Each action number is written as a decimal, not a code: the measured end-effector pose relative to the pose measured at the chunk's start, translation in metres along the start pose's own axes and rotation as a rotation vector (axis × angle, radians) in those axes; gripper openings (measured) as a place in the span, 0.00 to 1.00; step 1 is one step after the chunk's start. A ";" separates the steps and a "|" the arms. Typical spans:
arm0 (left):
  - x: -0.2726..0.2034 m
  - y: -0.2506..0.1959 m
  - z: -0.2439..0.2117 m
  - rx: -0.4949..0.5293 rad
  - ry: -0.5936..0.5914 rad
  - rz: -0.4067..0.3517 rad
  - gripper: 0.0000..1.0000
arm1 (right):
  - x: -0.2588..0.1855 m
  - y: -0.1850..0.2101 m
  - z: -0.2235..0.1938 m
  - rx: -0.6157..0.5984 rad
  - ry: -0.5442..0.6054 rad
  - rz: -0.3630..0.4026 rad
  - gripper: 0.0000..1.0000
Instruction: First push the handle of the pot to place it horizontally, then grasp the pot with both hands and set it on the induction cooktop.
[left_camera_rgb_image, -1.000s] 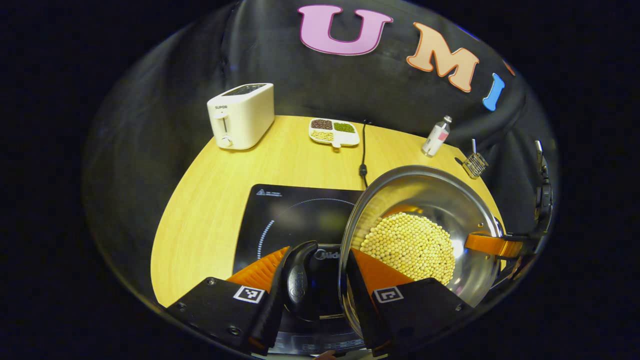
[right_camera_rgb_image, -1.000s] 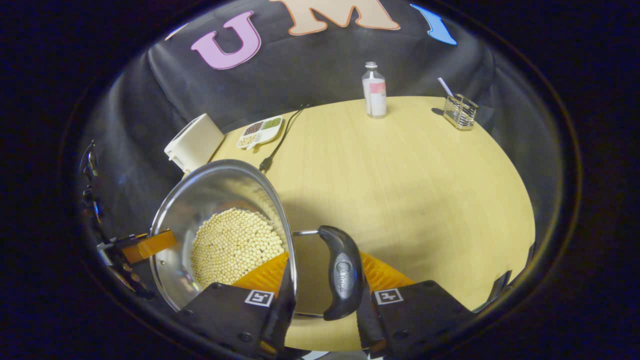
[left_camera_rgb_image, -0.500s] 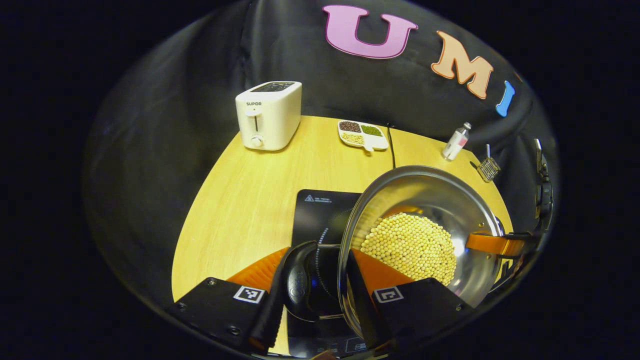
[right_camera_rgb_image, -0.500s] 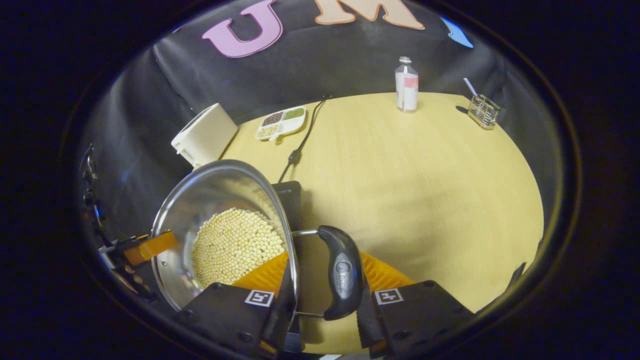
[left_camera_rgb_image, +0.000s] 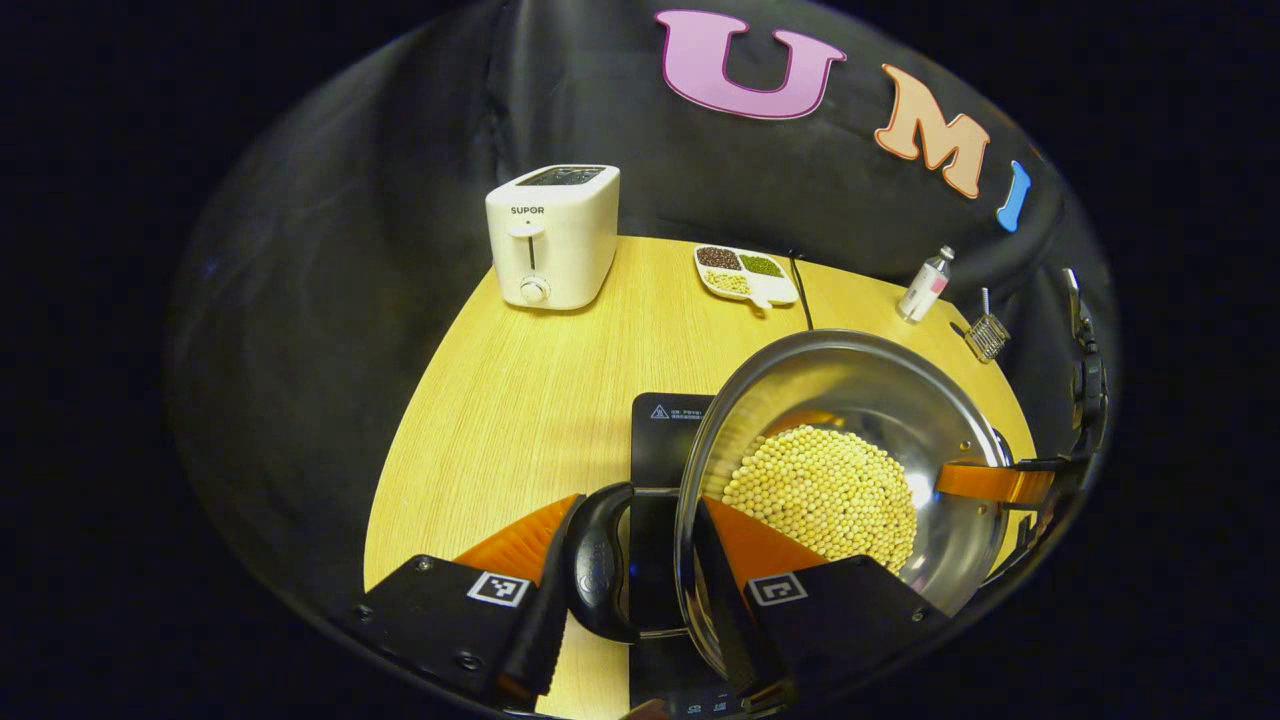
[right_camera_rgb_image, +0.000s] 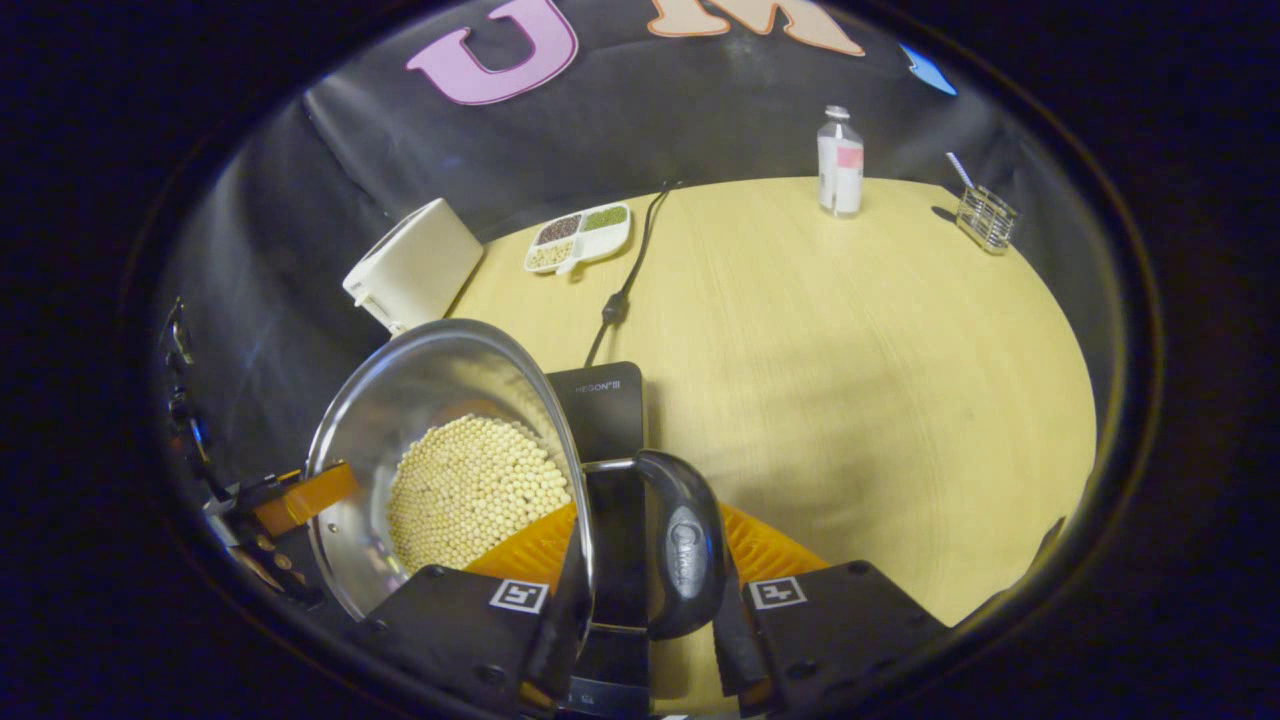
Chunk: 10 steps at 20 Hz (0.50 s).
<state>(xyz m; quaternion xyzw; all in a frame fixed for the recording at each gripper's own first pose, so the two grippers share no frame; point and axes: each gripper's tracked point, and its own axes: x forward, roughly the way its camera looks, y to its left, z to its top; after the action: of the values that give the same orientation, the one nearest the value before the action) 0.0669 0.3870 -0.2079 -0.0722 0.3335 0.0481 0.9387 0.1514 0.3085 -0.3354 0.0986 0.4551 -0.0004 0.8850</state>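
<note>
A steel pot (left_camera_rgb_image: 860, 390) with soybeans (left_camera_rgb_image: 820, 490) in it sits over the black induction cooktop (left_camera_rgb_image: 665, 420), hiding most of it. My left gripper (left_camera_rgb_image: 635, 505) is shut on the pot's black side handle (left_camera_rgb_image: 597, 560) and rim, one finger outside the handle and one inside the wall. In the right gripper view the pot (right_camera_rgb_image: 430, 380) is at lower left, and my right gripper (right_camera_rgb_image: 650, 515) is shut the same way on the opposite handle (right_camera_rgb_image: 685, 545), with the cooktop (right_camera_rgb_image: 600, 400) beneath. Whether the pot touches the cooktop I cannot tell.
On the round wooden table (left_camera_rgb_image: 520, 400) stand a white toaster (left_camera_rgb_image: 550, 235), a divided dish of beans (left_camera_rgb_image: 745, 275), a small bottle (left_camera_rgb_image: 925, 285) and a wire holder (left_camera_rgb_image: 987, 335) along the far edge. The cooktop's cord (right_camera_rgb_image: 630, 260) runs toward the back wall.
Both grippers have carried the pot sideways across the cooktop. It now covers most of the slab in the left gripper view, and the slab has emerged under the handle in the right gripper view.
</note>
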 end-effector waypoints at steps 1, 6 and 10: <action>0.001 0.001 0.000 0.002 0.000 -0.004 0.65 | 0.000 0.001 0.000 0.001 0.000 -0.001 0.52; 0.004 0.002 -0.004 -0.007 0.007 -0.012 0.67 | 0.005 0.004 -0.003 0.007 0.012 0.008 0.52; 0.002 0.003 0.000 0.015 -0.006 -0.010 0.65 | 0.005 0.003 -0.006 0.036 0.017 0.009 0.52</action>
<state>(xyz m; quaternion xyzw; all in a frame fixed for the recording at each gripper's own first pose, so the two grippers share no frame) 0.0682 0.3898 -0.2097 -0.0667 0.3305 0.0410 0.9405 0.1503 0.3129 -0.3422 0.1167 0.4622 -0.0039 0.8790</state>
